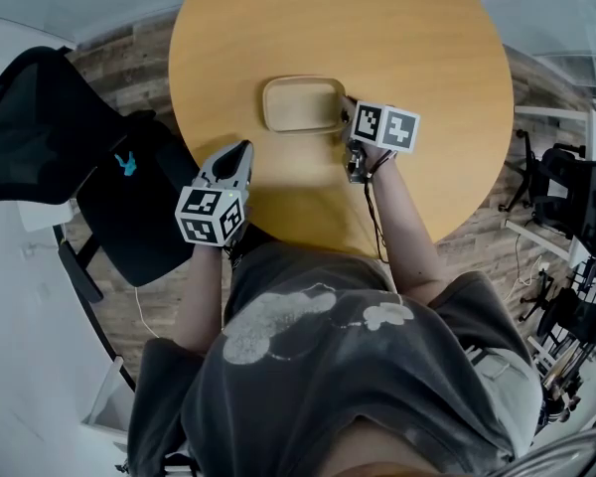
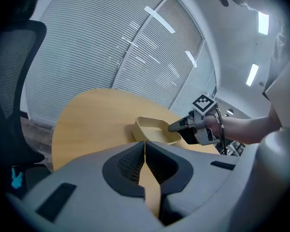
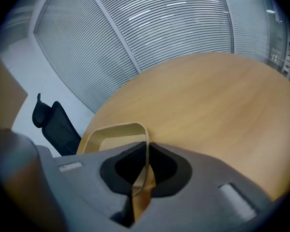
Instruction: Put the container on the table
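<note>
Two grippers showed in the head view. My right gripper (image 1: 345, 117) was clamped on the right rim of the tan container (image 1: 300, 104), which appeared to sit on the round wooden table (image 1: 427, 78), near its middle. My left gripper (image 1: 240, 151) hung over the near edge of the table with its jaws pressed together, apart from the container. A black chair (image 1: 129, 207) stood to the left. The only print I could see was the black-and-white square markers on the two cubes.

Through the left gripper view, the jaws met tip to tip with nothing between them. Beyond them the container (image 2: 154, 129) rested on the table, the right gripper (image 2: 180, 125) gripping its far rim.

Through the right gripper view, the jaws pinched the thin container wall (image 3: 146, 151). Slatted blinds (image 3: 174, 28) filled the background.
</note>
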Tool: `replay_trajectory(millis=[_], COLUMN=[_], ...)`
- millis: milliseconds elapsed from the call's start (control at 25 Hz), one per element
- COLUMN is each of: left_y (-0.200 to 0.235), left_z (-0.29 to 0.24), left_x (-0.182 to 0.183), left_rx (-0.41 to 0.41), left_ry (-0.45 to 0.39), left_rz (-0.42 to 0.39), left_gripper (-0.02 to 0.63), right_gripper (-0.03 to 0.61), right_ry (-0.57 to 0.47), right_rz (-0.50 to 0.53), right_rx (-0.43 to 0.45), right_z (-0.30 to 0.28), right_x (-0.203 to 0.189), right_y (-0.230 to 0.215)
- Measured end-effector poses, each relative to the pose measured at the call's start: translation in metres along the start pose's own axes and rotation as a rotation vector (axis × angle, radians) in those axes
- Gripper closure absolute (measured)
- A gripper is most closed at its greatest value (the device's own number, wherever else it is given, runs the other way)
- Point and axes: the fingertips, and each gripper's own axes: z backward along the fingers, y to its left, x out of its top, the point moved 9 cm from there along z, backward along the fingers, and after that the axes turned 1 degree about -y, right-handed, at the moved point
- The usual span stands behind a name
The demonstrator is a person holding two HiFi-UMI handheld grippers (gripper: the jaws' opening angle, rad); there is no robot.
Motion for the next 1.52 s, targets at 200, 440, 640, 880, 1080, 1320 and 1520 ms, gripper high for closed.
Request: replay_trajectory(millis=[200, 440, 640, 880, 1080, 1320, 1520], left_y=[-0.004, -0.009, -0.019, -0.053, -0.087, -0.134, -0.178], left_z=[0.0, 0.0, 0.005, 0.009, 0.02, 0.033, 0.036], left_x=[-0.002, 0.001, 0.001, -0.002, -0.007, -0.026, -0.039], left_rx=[0.0, 0.016, 0.032, 0.046, 0.074, 0.114, 0.142], left_ry=[-0.001, -0.006, -0.018, -0.044, -0.077, -0.107, -0.132], left_rz=[-0.001, -0.001, -0.005, -0.029, -0.044, -0.041, -0.036], left_gripper=[0.614, 0.614, 0.614, 0.614, 0.614, 0.614, 0.614], right_gripper=[0.557, 0.512, 0.508, 0.508, 0.508, 0.508, 0.508], right_ry=[0.002, -0.014, -0.032, -0.062, -0.073, -0.08, -0.078], right_rz=[0.002, -0.014, -0.028, -0.041, -0.022, -0.001, 0.016], right_rx=[0.012, 0.015, 0.046, 0.088, 0.137, 0.191, 0.229], right_z=[-0.001, 0.002, 0.015, 0.047, 0.078, 0.115, 0.148], right_x=[-0.001, 0.002, 0.001, -0.007, -0.019, -0.039, -0.053], right_y=[0.0, -0.005, -0.009, -0.025, -0.035, -0.056, -0.079])
